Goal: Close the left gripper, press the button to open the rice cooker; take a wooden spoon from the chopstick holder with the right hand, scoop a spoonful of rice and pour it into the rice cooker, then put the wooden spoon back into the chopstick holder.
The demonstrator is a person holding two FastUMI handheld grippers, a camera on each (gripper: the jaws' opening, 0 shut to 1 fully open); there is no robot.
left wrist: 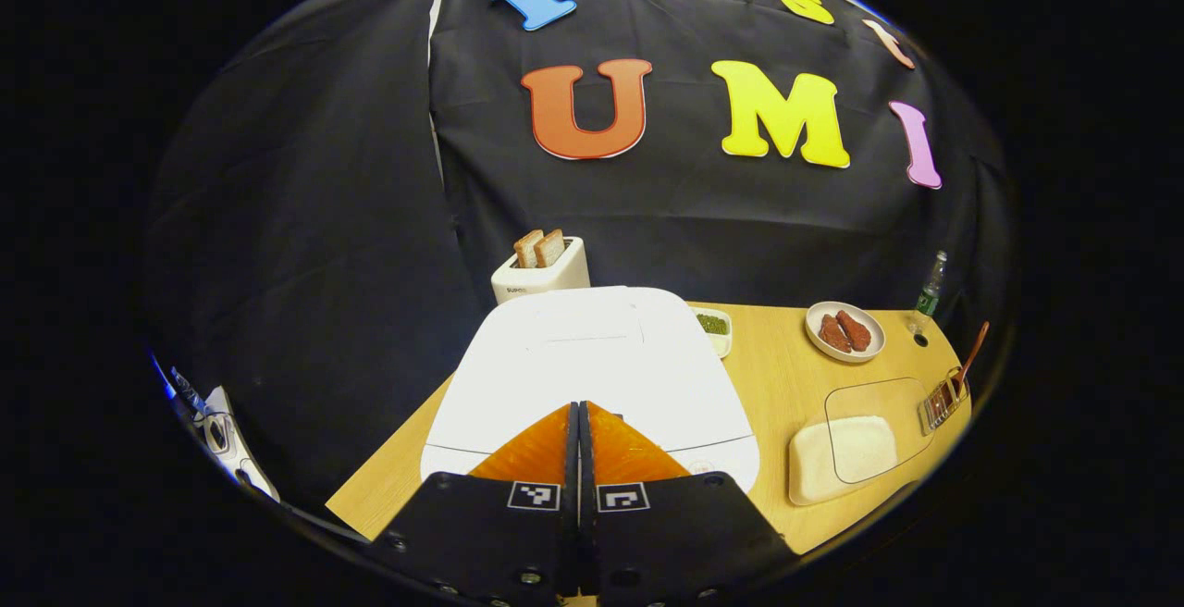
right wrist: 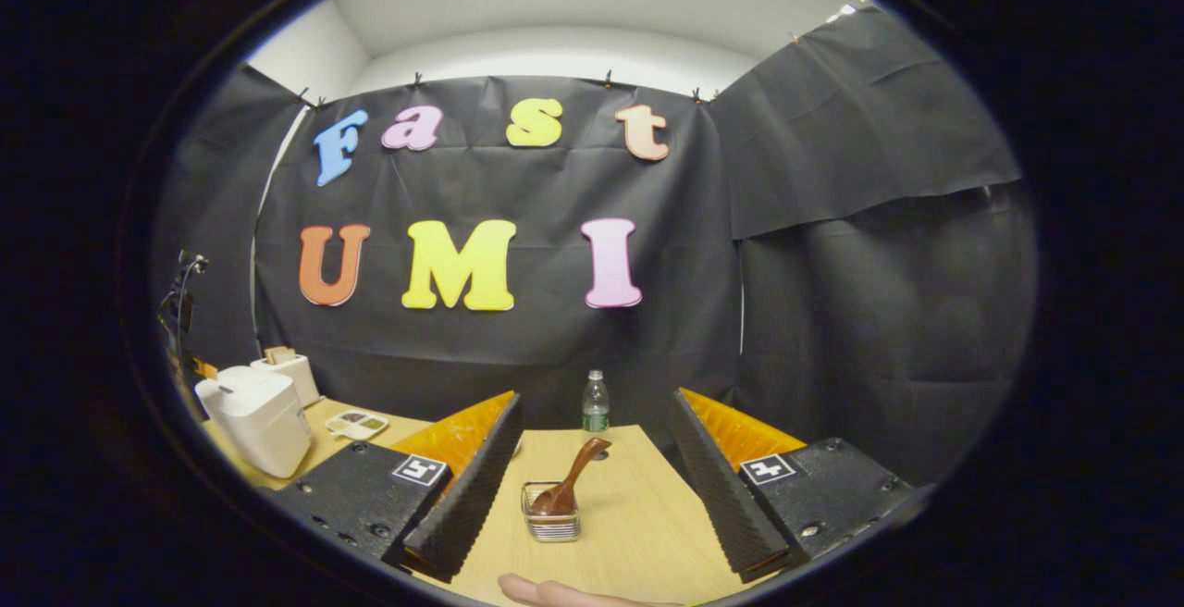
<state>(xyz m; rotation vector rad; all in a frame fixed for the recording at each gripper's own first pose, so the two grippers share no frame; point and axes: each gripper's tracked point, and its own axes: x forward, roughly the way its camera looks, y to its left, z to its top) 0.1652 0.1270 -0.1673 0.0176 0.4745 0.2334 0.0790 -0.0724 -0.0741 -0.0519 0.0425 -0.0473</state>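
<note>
— Where do your grippers stand?
— Your left gripper has its fingers pressed together, just over the front of the white rice cooker, whose lid is down. Your right gripper is spread wide, holding nothing.
— And the spoon?
— Beyond your right fingers, the wooden spoon leans in the chopstick holder on the table; a bottle stands farther back.

The rice cooker button sits hidden behind the left tongs, so can't tell if they touch it. A fingertip is cut off at the edge, and the small dish contents are too tiny to make out.
</note>
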